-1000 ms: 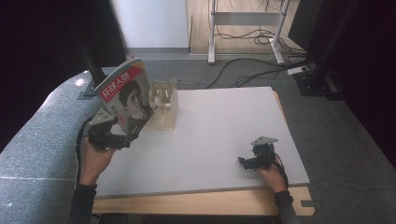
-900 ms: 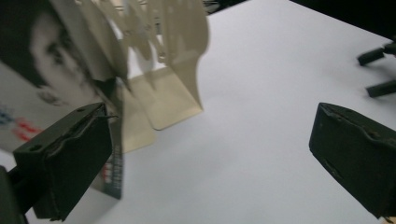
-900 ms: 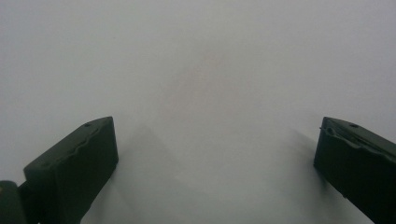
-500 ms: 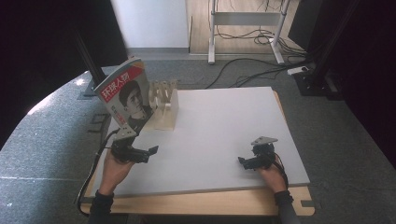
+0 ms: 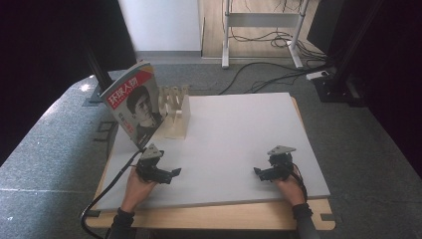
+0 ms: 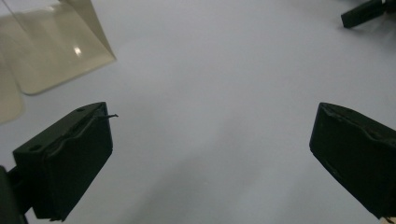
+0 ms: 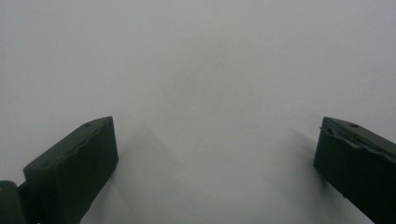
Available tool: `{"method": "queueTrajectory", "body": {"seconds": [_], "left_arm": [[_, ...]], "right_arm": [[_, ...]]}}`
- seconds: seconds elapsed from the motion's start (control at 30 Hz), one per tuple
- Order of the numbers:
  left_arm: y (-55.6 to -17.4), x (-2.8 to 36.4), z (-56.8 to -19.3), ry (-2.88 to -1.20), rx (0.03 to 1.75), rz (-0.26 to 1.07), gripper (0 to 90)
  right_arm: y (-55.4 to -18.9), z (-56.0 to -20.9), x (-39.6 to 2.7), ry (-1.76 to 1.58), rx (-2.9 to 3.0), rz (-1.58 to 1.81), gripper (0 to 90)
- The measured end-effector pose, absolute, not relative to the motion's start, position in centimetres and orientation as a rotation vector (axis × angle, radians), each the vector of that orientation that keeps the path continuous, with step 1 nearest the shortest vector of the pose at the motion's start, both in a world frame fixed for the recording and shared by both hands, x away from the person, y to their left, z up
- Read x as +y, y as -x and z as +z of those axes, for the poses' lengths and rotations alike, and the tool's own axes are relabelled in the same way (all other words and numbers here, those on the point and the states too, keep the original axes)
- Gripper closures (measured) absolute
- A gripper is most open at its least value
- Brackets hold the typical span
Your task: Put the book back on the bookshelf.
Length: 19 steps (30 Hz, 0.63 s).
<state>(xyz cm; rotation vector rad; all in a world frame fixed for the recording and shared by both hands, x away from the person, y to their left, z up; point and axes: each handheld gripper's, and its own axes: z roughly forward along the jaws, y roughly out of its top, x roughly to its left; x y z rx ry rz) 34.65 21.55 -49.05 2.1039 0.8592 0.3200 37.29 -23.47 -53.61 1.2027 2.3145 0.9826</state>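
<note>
A magazine (image 5: 133, 102) with a portrait cover stands upright at the table's left edge, leaning against a pale wooden slotted rack (image 5: 176, 112). My left gripper (image 5: 175, 173) rests low on the white table (image 5: 234, 129) in front of the magazine, apart from it. In the left gripper view my left gripper (image 6: 210, 126) is open with bare table between its jaws, and the rack's pale base (image 6: 51, 42) lies at the upper left. My right gripper (image 5: 257, 172) sits near the front right. In its own view my right gripper (image 7: 215, 135) is open over bare table.
The table's wooden front edge (image 5: 214, 216) lies just behind both hands. A black cable (image 5: 107, 186) trails from the left gripper over the left edge. Grey carpet, floor cables and a metal stand (image 5: 263, 30) lie beyond the table. The right gripper's tip (image 6: 366, 11) appears in the left gripper view.
My left gripper has drawn away from the magazine's lower edge, moving right and toward the front of the table. The magazine stays leaning on the rack. The right gripper has not moved.
</note>
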Motion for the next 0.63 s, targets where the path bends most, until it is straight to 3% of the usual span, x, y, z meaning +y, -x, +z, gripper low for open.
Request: {"method": "queueTrajectory", "body": {"seconds": [0.27, 0.63], "left_arm": [[-35.6, 20.6, -52.7, -2.242, 0.920, 0.285, 0.0], [-35.4, 20.2, -52.8, -2.273, 0.910, 0.328, 0.0]], "right_arm": [[-37.3, -53.6, -23.5, -1.201, 2.315, 0.983, 0.0], [-37.2, -53.7, -23.5, -1.202, 2.313, 0.983, 0.0]]}}
